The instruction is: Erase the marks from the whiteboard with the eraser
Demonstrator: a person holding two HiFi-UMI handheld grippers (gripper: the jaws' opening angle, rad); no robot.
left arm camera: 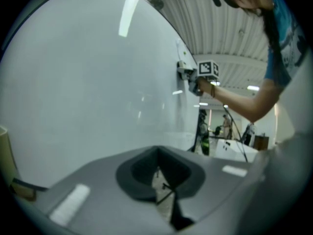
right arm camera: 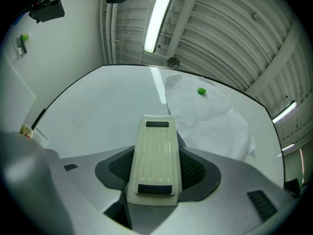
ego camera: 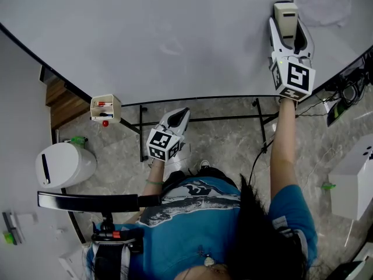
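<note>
So the right gripper (ego camera: 289, 31) is clamped on the cream-colored eraser (right arm camera: 155, 155), jaws snug on both of its sides, and it's holding it up against the whiteboard (ego camera: 145, 39) near the right end, just beside a white paper sheet (right arm camera: 210, 121) pinned up with a small green magnet (right arm camera: 201, 90). Can't really tell how hard the eraser is pressing on the surface. I can only make out a faint smudge (ego camera: 169, 48) around the middle of the board. The left gripper (ego camera: 182, 114) hangs down below the board's bottom edge, well apart from the other one, jaws pretty much together with nothing between them. A little box of red markers (ego camera: 105, 108) sits at the board's lower edge, off to the left.
</note>
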